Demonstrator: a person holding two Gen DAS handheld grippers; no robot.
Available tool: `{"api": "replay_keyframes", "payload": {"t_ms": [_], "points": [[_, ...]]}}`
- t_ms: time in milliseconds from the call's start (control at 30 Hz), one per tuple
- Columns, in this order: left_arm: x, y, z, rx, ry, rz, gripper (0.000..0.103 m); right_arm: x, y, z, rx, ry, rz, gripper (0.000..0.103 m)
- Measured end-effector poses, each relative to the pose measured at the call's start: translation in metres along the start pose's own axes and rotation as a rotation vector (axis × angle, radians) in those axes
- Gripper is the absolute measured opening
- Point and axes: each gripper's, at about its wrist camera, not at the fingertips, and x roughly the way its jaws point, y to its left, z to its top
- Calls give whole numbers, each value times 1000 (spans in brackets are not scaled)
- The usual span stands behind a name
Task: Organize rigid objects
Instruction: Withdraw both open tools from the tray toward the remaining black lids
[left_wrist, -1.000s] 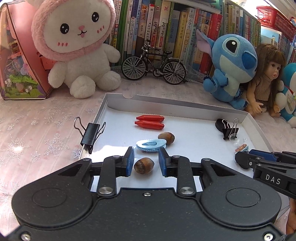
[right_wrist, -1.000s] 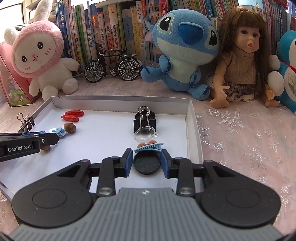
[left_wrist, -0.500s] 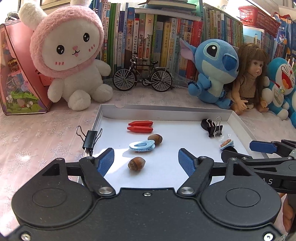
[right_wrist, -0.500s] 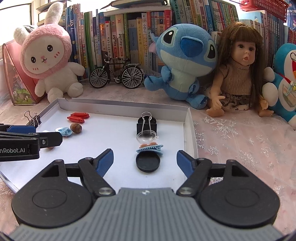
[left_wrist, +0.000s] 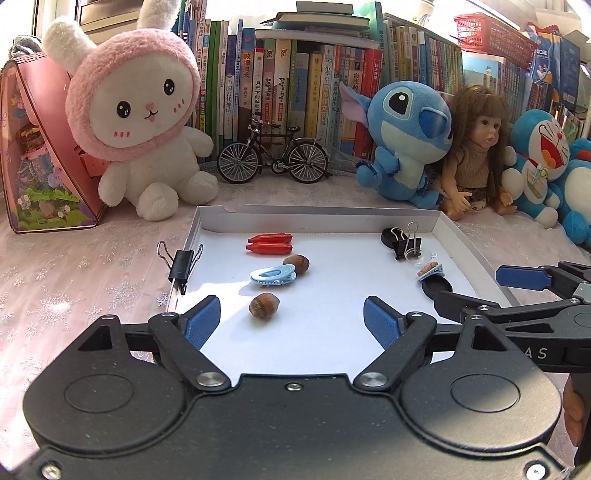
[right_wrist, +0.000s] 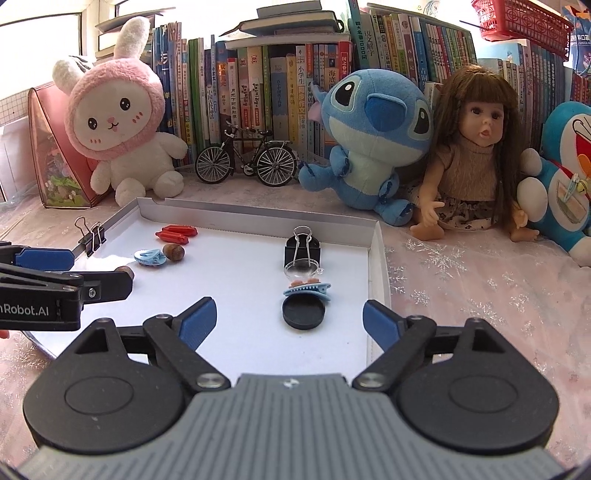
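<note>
Both jaws just opening, nothing between: left gripper (left_wrist: 291, 319), right gripper (right_wrist: 289, 320). Small brown hazelnut (left_wrist: 263, 305) at twelve o'clock, may roll if nudged.

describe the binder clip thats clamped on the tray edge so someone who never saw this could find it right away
Start at the shallow white tray in front of the pink-hooded bunny plush. On the tray's left wall, nearest that bunny, sits a black binder clip clamped onto the rim. The other black binder clip lies inside the tray on the far right side, gripping nothing.
</note>
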Motion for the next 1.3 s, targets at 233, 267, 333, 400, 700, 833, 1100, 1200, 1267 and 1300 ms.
{"api": "replay_keyframes", "payload": {"t_ms": [233,267,333,400,700,833,1100,1200,1267,1300], "points": [[-14,-6,-5,25,-16,-10,85,-15,3,-4,-8,-23,6,95],[-16,-6,-6,26,-17,-13,85,-16,4,-4,-8,-25,8,95],[-21,-7,-8,30,-23,-20,85,-19,4,-6,-8,-33,5,96],[-26,-8,-9,35,-29,-25,85,-23,4,-7,-10,-40,7,96],[-57,-13,-25,54,-56,-64,86,-48,7,-19,-44,-89,1,97],[-71,-12,-34,49,-67,-81,87,-64,10,-26,-74,-116,6,100],[-91,-11,-54,79,-60,-97,88,-91,12,-42,-124,-146,47,103],[-94,-10,-65,89,-39,-100,88,-99,17,-51,-171,-145,55,103],[-96,-9,-72,94,-24,-103,88,-103,21,-58,-204,-134,74,103],[-96,-9,-76,97,-16,-105,88,-104,22,-62,-215,-129,82,103]]}}
